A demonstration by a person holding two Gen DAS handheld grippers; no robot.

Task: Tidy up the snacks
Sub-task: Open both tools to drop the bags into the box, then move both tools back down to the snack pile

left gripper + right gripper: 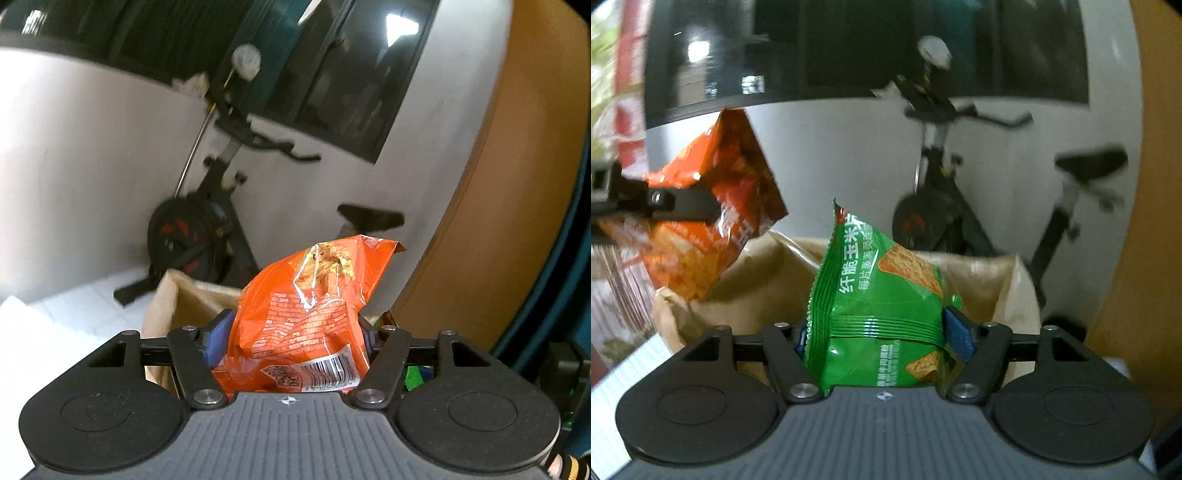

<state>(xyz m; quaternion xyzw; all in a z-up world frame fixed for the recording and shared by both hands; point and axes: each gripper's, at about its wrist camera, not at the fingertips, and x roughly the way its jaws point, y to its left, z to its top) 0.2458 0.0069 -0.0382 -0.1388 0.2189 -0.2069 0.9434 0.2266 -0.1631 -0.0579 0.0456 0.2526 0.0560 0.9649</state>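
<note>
Left gripper: clamped on an orange snack bag, blue pads pressed into both sides. The bag stands upright between the fingers, barcode at its lower end, crimped top edge uppermost. Seen from the right wrist view, this bag hangs above the left rim of the paper bag.

Right gripper: clamped on a green snack bag (corn chips pictured on the front), held upright with its pointed top corner up and a horizontal crease where the pads squeeze it. It sits over the open mouth of the paper bag, near its front edge.

Brown paper bag: open-topped, standing directly beyond both grippers; its inside is largely hidden, so contents cannot be told.

Background: black exercise bike against a white wall, dark window above. The edges of both views are blurred, so small detail there is uncertain.
</note>
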